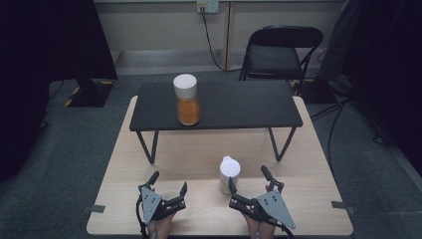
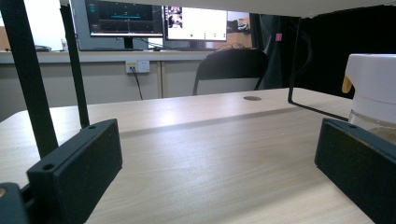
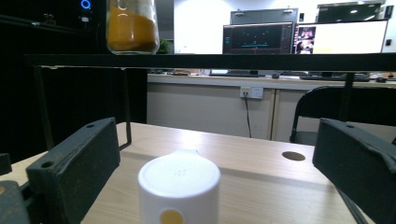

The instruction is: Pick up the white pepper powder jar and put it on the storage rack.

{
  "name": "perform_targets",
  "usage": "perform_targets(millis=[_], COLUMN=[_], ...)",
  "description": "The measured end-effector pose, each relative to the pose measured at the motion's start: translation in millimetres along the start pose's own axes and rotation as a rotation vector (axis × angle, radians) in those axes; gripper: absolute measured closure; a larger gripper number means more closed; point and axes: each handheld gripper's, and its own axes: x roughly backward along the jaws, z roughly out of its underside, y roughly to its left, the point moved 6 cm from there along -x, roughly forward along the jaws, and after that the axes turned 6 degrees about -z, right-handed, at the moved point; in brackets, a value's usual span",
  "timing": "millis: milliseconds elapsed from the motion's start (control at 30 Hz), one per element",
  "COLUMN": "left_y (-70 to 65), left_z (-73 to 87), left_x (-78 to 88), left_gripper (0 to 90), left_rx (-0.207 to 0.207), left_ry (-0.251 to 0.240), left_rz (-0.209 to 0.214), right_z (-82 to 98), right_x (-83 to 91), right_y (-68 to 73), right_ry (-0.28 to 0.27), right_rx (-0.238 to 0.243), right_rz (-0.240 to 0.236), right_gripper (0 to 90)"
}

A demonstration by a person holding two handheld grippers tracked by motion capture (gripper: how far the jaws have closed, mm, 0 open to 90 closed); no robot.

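My right gripper [image 1: 249, 184] stands wide open just behind the white-capped jar [image 1: 229, 173] on the table [image 1: 199, 159], lined up to take it, while my left gripper [image 1: 168, 183], equally wide, waits empty beside it.

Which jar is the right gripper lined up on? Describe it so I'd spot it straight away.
On the light wooden table, in front of the black shelf, a small white-capped jar stands just ahead of the right gripper. Unlike the taller orange-filled jar on the shelf, it sits on the tabletop between open jaws.
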Motion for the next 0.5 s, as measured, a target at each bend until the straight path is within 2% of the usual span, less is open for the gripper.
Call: perform_targets(millis=[167,233,333,500], left_y=[0.0,0.2,0.2,0.3], left_z=[0.0,0.0,0.0,0.0], left_x=[0.0,0.0,0.0,0.0], left_gripper=[0.0,0.0,0.0,0.0], left_rx=[0.0,0.0,0.0,0.0], left_ry=[0.0,0.0,0.0,0.0], left_rz=[0.0,0.002,0.002,0.002], right_z=[-1.4,-2.0,-1.9,2.2], right_x=[-9.4,-15.9,-25.7,-37.2], right_y=[2.1,2.3,0.9,-1.2], right_ry=[0.018,0.035,0.052,0.053], right_rx=[0.006,0.033,0.042,0.017], right_rz=[-0.019,-0.031,-0.046,-0.059], right_gripper=[0.0,0.0,0.5,2.4])
